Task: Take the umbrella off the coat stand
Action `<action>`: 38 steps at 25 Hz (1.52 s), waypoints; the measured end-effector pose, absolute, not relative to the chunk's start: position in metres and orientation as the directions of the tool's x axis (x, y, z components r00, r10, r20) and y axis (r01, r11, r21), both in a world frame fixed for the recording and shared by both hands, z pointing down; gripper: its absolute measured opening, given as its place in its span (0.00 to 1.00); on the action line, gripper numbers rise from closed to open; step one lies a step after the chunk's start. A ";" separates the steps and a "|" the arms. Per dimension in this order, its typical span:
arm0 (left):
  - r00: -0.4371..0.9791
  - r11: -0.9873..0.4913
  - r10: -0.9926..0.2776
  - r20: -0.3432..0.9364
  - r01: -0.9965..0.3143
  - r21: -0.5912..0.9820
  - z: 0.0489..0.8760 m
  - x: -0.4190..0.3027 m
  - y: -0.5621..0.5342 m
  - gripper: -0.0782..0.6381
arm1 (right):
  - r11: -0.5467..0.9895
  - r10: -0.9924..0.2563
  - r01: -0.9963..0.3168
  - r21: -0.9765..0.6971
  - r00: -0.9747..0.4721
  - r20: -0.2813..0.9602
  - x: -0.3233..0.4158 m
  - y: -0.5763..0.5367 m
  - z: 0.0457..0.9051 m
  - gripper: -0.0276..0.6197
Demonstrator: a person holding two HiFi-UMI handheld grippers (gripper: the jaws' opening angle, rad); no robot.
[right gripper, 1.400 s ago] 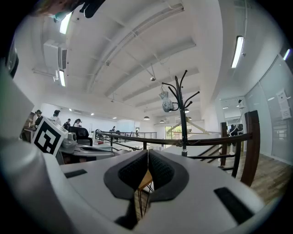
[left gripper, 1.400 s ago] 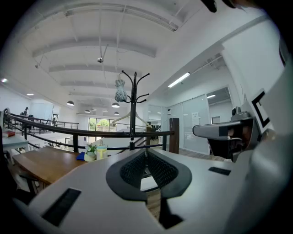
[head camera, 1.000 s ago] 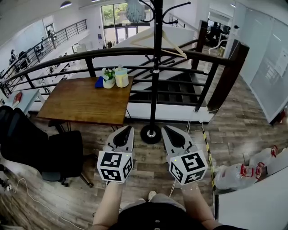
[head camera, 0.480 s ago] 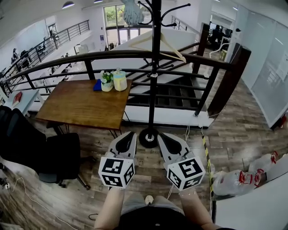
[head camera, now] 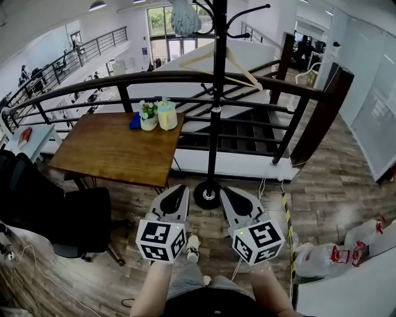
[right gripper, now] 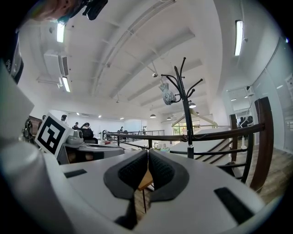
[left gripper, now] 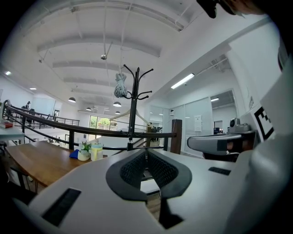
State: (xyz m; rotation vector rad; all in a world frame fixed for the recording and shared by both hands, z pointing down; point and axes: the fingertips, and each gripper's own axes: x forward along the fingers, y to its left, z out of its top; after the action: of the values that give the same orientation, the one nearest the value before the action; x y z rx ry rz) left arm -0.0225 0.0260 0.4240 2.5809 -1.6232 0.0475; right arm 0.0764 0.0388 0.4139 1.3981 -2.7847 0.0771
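Observation:
The black coat stand (head camera: pixel 215 93) rises straight ahead in the head view, its round base (head camera: pixel 207 194) on the wooden floor just beyond my grippers. A folded pale grey-blue umbrella (head camera: pixel 185 15) hangs from one of its top hooks, left of the pole. It also shows high up as the umbrella (left gripper: pixel 120 86) in the left gripper view and the umbrella (right gripper: pixel 168 95) in the right gripper view. My left gripper (head camera: pixel 179 187) and right gripper (head camera: pixel 224 191) are held level side by side, low, on either side of the base. Both are shut and hold nothing.
A wooden hanger (head camera: pixel 232 60) hangs on the stand. Behind it runs a dark railing (head camera: pixel 124 79) over a stairwell. A wooden table (head camera: pixel 105 148) with a plant and a bottle stands at the left, a black office chair (head camera: pixel 68 217) nearer. White bags (head camera: pixel 328 254) lie at the right.
The person has stepped, and a shoe now shows on the floor between the grippers. Both grippers have been carried along together and stay shut.

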 end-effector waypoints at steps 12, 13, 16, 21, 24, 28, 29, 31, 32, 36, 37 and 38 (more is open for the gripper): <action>0.482 -0.480 -0.875 0.033 -0.875 0.060 0.406 -0.036 -0.107 0.14 | 0.560 -0.828 -0.828 0.020 -0.561 -0.009 0.060 -0.093 0.382 0.09; 0.486 -0.483 -0.874 0.031 -0.873 0.057 0.404 -0.039 -0.118 0.14 | 0.557 -0.830 -0.830 0.023 -0.557 -0.018 0.057 -0.103 0.378 0.09; 0.497 -0.496 -0.868 0.014 -0.867 0.044 0.392 -0.045 -0.148 0.14 | 0.547 -0.836 -0.836 0.034 -0.548 -0.036 0.051 -0.132 0.366 0.09; 0.515 -0.515 -0.857 -0.031 -0.857 0.018 0.367 -0.055 -0.192 0.14 | 0.534 -0.840 -0.843 0.062 -0.537 -0.078 0.039 -0.178 0.342 0.09; 0.529 -0.530 -0.847 -0.052 -0.848 0.012 0.356 -0.060 -0.219 0.14 | 0.526 -0.840 -0.847 0.078 -0.532 -0.106 0.030 -0.203 0.328 0.09; 0.556 -0.557 -0.828 -0.077 -0.830 -0.001 0.343 -0.061 -0.247 0.14 | 0.512 -0.843 -0.857 0.057 -0.514 -0.160 0.023 -0.230 0.310 0.09; 0.565 -0.566 -0.821 -0.083 -0.824 -0.005 0.340 -0.062 -0.252 0.14 | 0.507 -0.844 -0.860 0.052 -0.508 -0.173 0.021 -0.234 0.306 0.09; 0.580 -0.582 -0.808 -0.099 -0.813 -0.012 0.333 -0.063 -0.259 0.14 | 0.497 -0.846 -0.866 0.060 -0.499 -0.191 0.018 -0.242 0.298 0.09; 0.586 -0.588 -0.803 -0.105 -0.809 -0.018 0.330 -0.064 -0.263 0.14 | 0.493 -0.845 -0.867 0.069 -0.497 -0.197 0.016 -0.245 0.294 0.09; 0.606 -0.605 -0.787 -0.118 -0.795 -0.049 0.319 -0.066 -0.277 0.14 | 0.492 -0.836 -0.864 0.107 -0.504 -0.220 0.008 -0.255 0.278 0.09; 0.610 -0.608 -0.782 -0.124 -0.792 -0.063 0.314 -0.066 -0.279 0.14 | 0.493 -0.832 -0.862 0.117 -0.506 -0.227 0.006 -0.257 0.274 0.09; 0.614 -0.609 -0.778 -0.133 -0.789 -0.078 0.308 -0.066 -0.281 0.14 | 0.493 -0.827 -0.860 0.128 -0.510 -0.236 0.006 -0.258 0.269 0.09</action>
State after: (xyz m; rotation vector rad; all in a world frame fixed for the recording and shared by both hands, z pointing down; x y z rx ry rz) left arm -0.0657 -0.2808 0.3084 2.9368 -1.4335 -0.1403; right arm 0.0058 -0.2582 0.2687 1.6134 -2.8361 -0.3793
